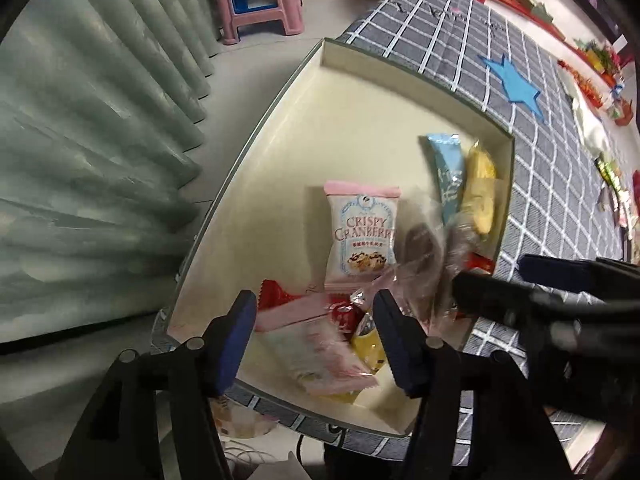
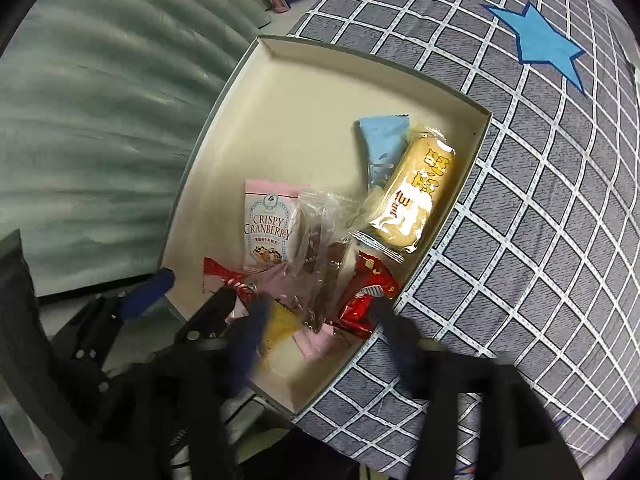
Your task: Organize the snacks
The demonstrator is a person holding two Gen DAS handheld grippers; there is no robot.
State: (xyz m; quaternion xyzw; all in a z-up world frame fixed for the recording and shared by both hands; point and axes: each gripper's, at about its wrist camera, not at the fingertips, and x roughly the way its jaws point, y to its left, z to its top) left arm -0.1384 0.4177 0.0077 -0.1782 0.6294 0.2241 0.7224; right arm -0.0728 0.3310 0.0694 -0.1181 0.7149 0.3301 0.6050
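A shallow cream cardboard box (image 2: 280, 80) on grey checked cloth (image 2: 520, 200) holds the wrapped snacks (image 2: 412, 196). Both blue-padded grippers, left (image 1: 316, 320) and right (image 2: 320, 312), hover spread and empty; best pinch one packet's edge squarely.

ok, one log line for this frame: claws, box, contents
left claw: open, empty, over near-end packets | right claw: open, empty, blurred | box: on checked cloth | contents: cranberry packet, blue packet, yellow cake
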